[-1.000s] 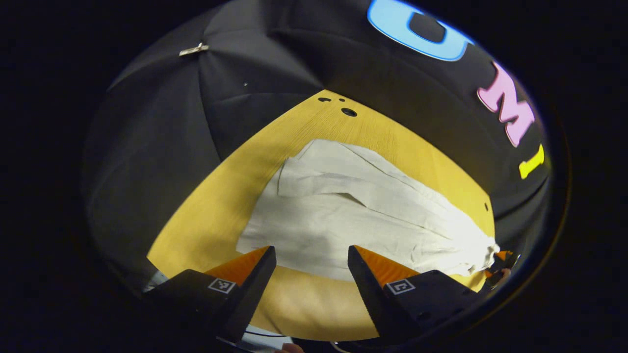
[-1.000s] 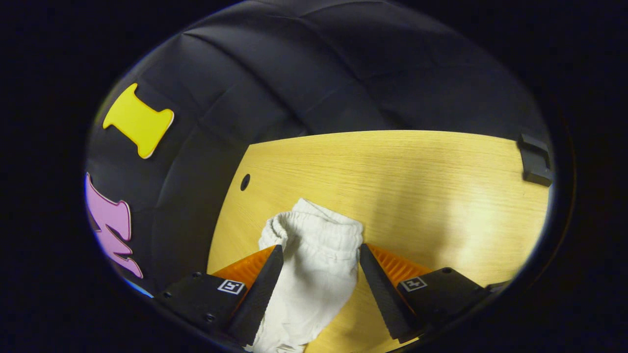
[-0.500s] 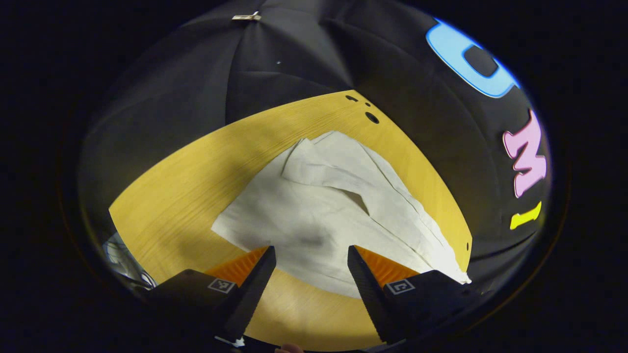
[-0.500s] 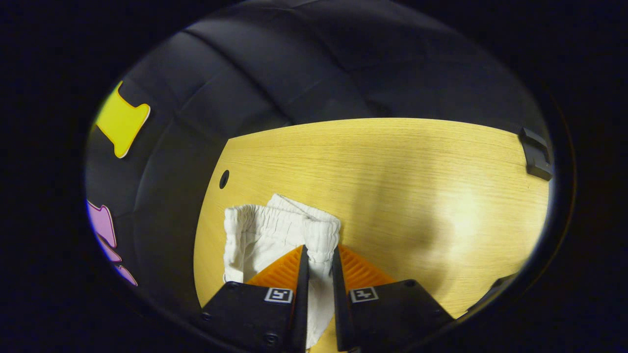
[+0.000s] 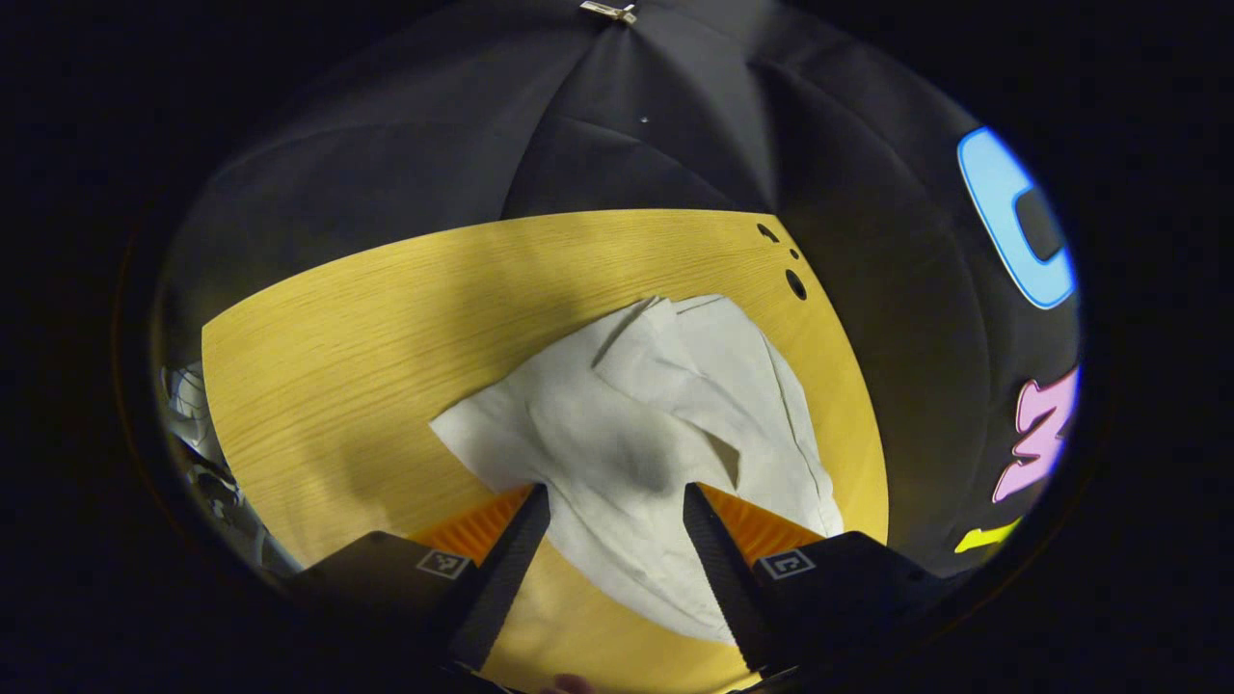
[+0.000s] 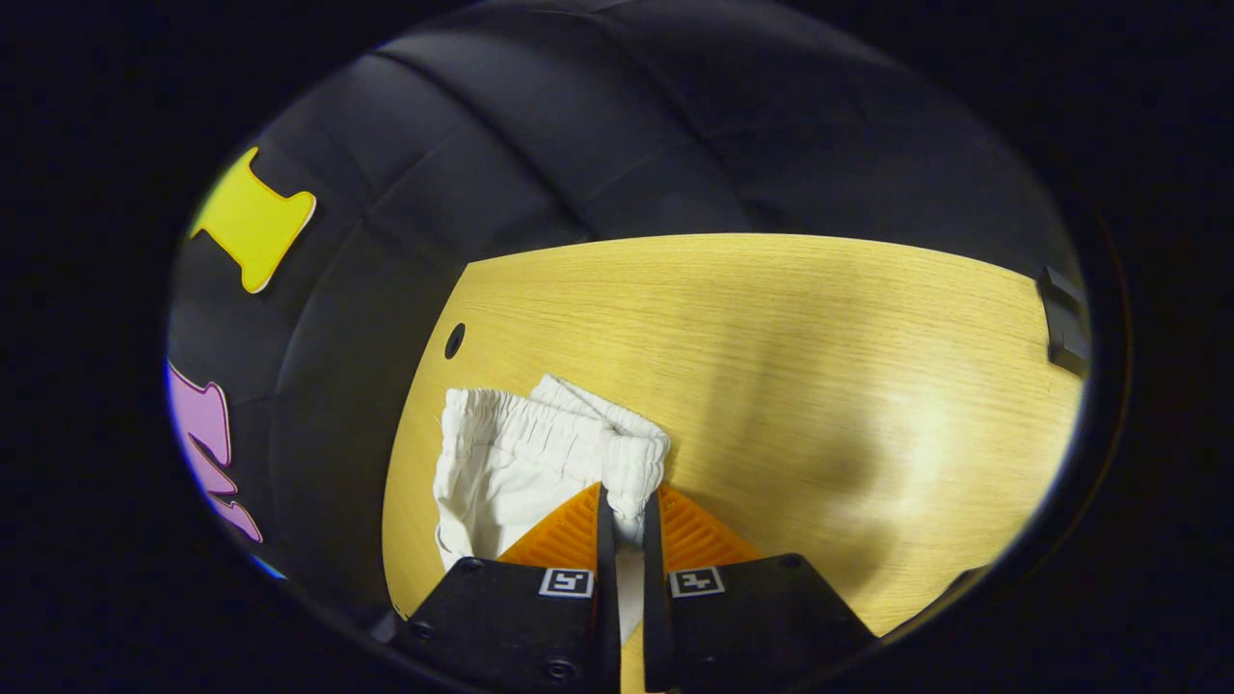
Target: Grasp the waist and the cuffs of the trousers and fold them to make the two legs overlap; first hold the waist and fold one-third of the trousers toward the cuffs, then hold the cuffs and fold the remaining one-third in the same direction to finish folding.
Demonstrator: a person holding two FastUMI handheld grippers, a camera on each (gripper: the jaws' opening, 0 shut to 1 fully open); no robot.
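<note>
- One worktop (image 5: 366, 328) of pale wood with a fine straight grain is seen in both views; its far edge is backed by black cloth.
- One pair of white trousers (image 5: 636, 434) lies crumpled on the worktop in the left gripper view, the fabric thin and creased, with overlapping folds toward the far end.
- In the right gripper view the gathered, elasticated waist (image 6: 540, 443) of the trousers is seen bunched on the worktop, its band ribbed with small puckers.
- Two grippers are counted. The left gripper (image 5: 617, 540) stands with its fingers spread apart, one on each side of a strip of the cloth, which lies between them; whether the cloth is touched cannot be told.
- The right gripper (image 6: 622, 540) is closed tight on the waist, both ridged pads pressed against a narrow pinch of the band.
- Three small dark round holes (image 5: 795, 283) are seen in the worktop's far corner in the left gripper view, and one hole (image 6: 454, 340) in the right gripper view.
- One dark block (image 6: 1060, 323) sits at the worktop's far right edge in the right gripper view.
</note>
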